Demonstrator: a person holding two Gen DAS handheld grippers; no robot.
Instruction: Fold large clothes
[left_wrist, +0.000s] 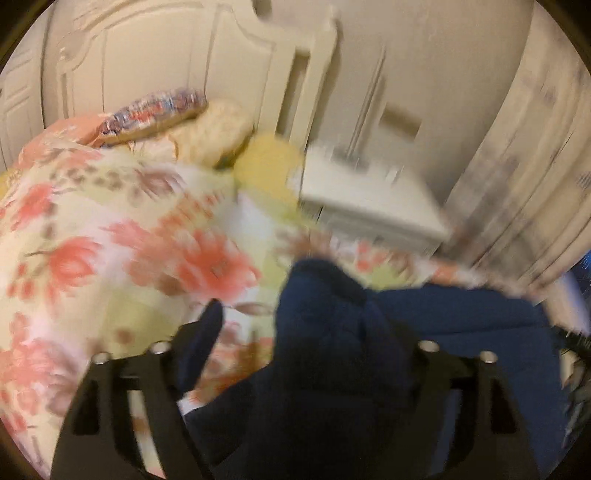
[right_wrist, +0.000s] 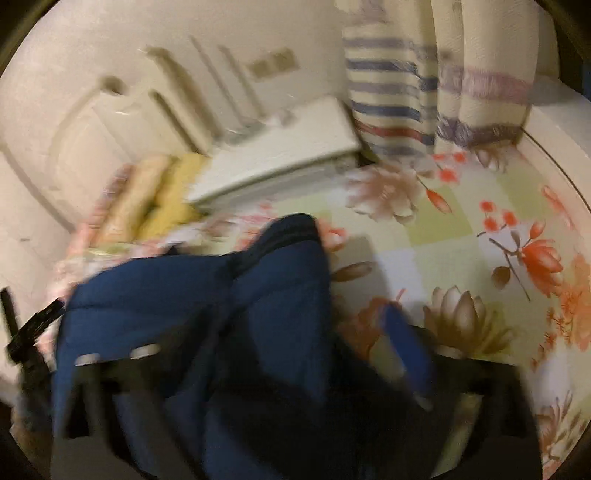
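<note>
Both tongs angled down over bedspread | navy garment bunched between | grip unclear

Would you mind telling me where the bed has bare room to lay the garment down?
Free: the floral bedspread right of the navy garment, toward the striped curtain. Crowded: the headboard end, where pillows pile beside the nightstand.

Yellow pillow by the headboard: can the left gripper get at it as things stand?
Probably not yet. The left gripper has the navy garment bunched between its fingers, and the yellow pillow lies well ahead across the floral bedspread. The path itself looks unobstructed.
</note>
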